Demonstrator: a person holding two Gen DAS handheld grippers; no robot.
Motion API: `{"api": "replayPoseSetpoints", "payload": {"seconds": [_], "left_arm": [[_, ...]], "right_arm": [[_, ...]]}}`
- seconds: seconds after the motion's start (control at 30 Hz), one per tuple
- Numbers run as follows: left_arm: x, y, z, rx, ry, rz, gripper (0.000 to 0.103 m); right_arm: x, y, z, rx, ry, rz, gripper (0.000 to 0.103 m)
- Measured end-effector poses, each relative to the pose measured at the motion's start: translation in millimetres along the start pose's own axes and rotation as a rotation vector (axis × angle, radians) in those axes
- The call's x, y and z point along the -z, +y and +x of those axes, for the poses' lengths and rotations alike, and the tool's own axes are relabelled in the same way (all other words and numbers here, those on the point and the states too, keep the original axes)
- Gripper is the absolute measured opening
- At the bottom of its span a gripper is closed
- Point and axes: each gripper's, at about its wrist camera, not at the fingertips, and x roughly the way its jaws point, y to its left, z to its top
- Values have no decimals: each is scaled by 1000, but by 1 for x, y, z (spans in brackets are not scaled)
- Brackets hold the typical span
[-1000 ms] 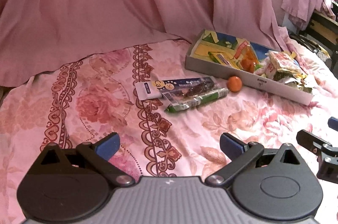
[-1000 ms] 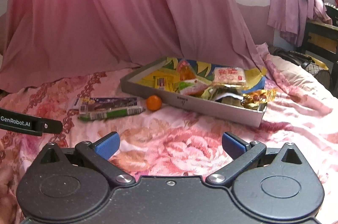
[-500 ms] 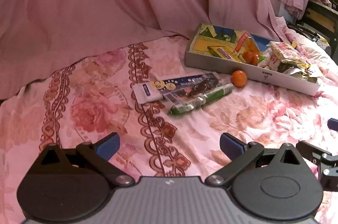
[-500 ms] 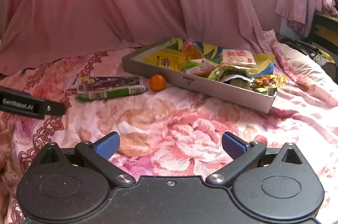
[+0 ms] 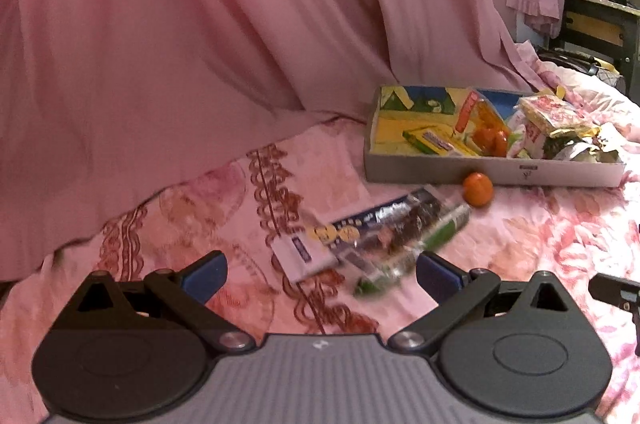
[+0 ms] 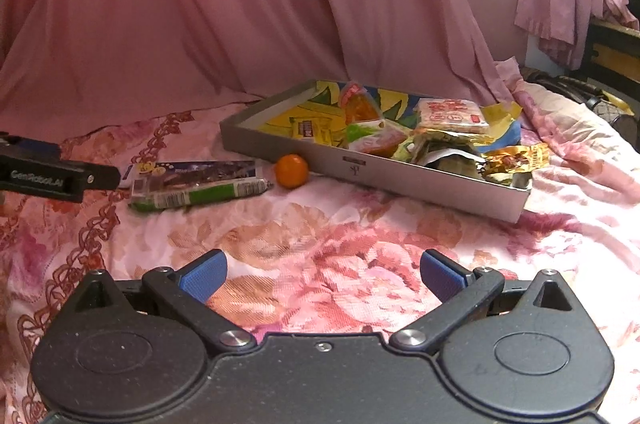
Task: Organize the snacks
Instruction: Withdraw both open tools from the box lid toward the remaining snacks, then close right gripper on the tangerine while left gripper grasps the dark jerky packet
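Bedspread (image 6: 320,236), floral and pink, fills the space under both tongs, with a pink curtain (image 6: 200,4) hanging behind everything. Ahead and to the right of the left gripper (image 5: 320,274) sits the grey tray (image 5: 492,176), already holding a heap of wrapped snacks at its right end; from the right gripper (image 6: 322,274) the same tray (image 6: 400,180) lies ahead, slightly right. Three things remain outside it. The blue packet (image 5: 360,236) and the green tube (image 5: 424,248) lie side by side, touching, just beyond the left tongs and between its fingers' line of sight; the small orange (image 5: 478,189) rests against the tray's near wall, further off.

Both tongs stand wide open and hold nothing. The right one hovers over bare cloth, well apart from any snack.

The step in hand looks like the left tongs' approach to the two long packets, the nearest loose items. The next move likely calls for lowering onto one packet only, across its narrow width, since the pair touch and could be caught together.
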Motion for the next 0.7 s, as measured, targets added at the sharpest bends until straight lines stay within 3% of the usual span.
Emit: {"api": "replayPoseSetpoints", "payload": {"seconds": [0.13,0.3,0.47,0.7], "left_arm": [[-9,-3,15,74,1,38,103],[-18,-20,36,211,26,181,102],[-18,-30,47,284,42,313,102],[-28,-16,71,414,123,212,97]], "right_arm": [[-3,1,9,-27,-7,-12,102],[-13,-7,29,-82,-4,9,102],[-26,-21,54,-156,15,100,102],[-39,-24,85,-219,27,158,91]]}}
